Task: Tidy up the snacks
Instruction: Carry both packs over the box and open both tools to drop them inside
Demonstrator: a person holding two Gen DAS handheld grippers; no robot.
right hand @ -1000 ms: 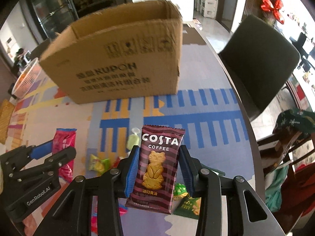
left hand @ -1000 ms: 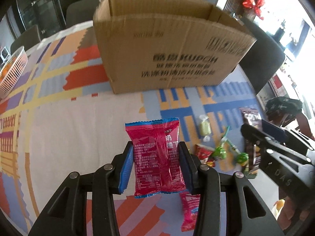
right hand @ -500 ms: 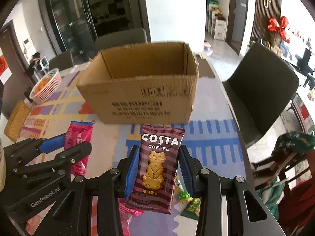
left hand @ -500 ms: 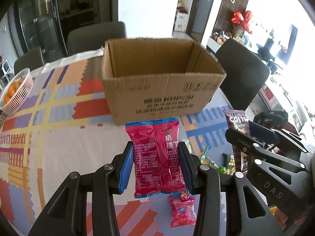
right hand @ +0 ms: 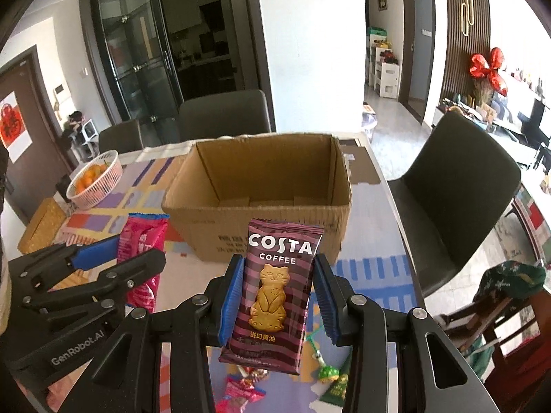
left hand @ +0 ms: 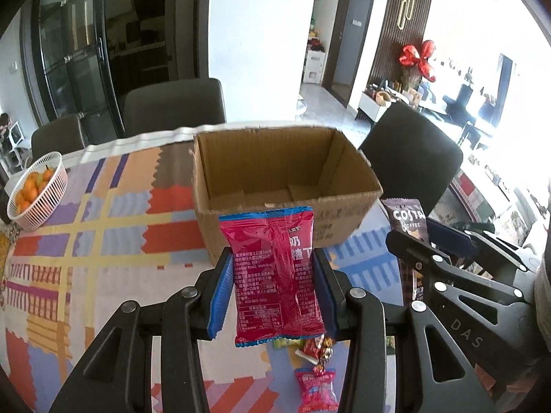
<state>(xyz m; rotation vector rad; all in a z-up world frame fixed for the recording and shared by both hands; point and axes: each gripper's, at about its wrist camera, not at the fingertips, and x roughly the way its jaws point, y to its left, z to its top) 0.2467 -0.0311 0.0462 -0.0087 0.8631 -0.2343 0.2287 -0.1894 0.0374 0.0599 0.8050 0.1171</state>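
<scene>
My left gripper [left hand: 272, 290] is shut on a red snack packet [left hand: 273, 275] and holds it upright, raised above the table, just short of the open cardboard box [left hand: 286, 186]. My right gripper [right hand: 279, 297] is shut on a brown Costa Coffee biscuit packet [right hand: 275, 289], also raised in front of the box [right hand: 261, 189]. The box looks empty inside. Each gripper shows in the other's view: the right one [left hand: 427, 241] to the right, the left one [right hand: 117, 251] to the left. Loose sweets [left hand: 315, 351] and a small red packet [left hand: 316, 390] lie on the patterned tablecloth below.
A white basket of oranges [left hand: 38, 189] stands at the table's far left. Dark chairs [left hand: 174, 106] stand behind the table and one [right hand: 454, 186] at its right side. A green sweet and green packet [right hand: 330, 378] lie near the front edge.
Both grippers have risen and tilted up with their packets held; the box's open inside has come into view and the loose sweets have dropped low in the frames.
</scene>
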